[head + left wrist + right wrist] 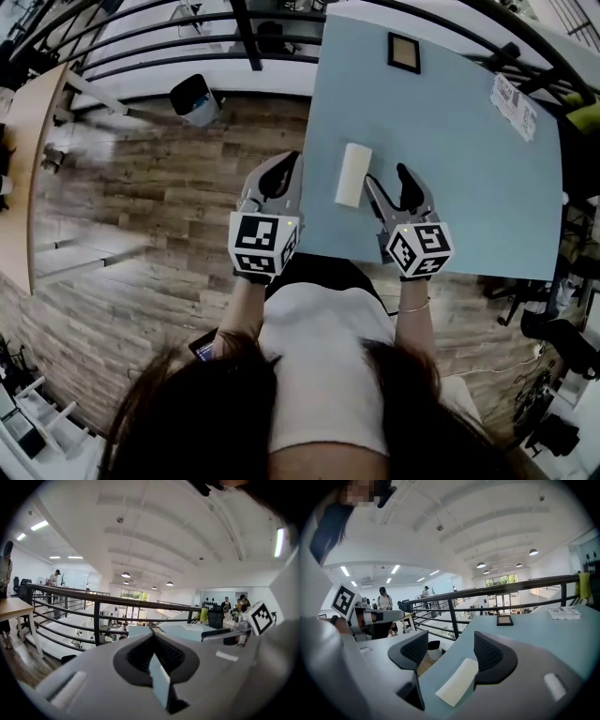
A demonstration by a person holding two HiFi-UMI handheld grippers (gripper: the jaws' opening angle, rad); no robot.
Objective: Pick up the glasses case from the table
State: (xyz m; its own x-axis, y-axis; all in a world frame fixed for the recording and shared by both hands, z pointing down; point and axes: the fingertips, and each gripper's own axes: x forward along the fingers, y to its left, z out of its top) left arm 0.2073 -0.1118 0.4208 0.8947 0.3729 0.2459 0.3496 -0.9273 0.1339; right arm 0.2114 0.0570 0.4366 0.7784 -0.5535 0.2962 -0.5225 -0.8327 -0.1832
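Right now the right gripper (451, 638) has its jaws standing well apart with nothing clamped. In its own view the glasses case (457, 682) shows in the gap between them, lower down and closer to the right-hand jaw, and neither dark ribbed pad presses on it. The head view puts the right gripper (386, 176) low over the near part of the table (450, 159), with the case (353, 174) just beside its left jaw.

The case is a pale cream oblong that lies flat on the light blue top, its long side running away from the person. It sits between the two grippers.

The left gripper (152, 635) has its jaws together at the tips and holds nothing; only a sliver of blue table shows through them. From the head it sits at the table's left edge (286, 169), level with its partner, the case apart from it on the right.

Farther back on the table a small dark frame (404, 52) lies flat, and a printed paper (513, 105) rests near the right edge. Beyond the far edge runs a black railing (187, 47). Wooden floor (141, 216) spreads out on the left, with a dark bin (195, 99) by the railing.
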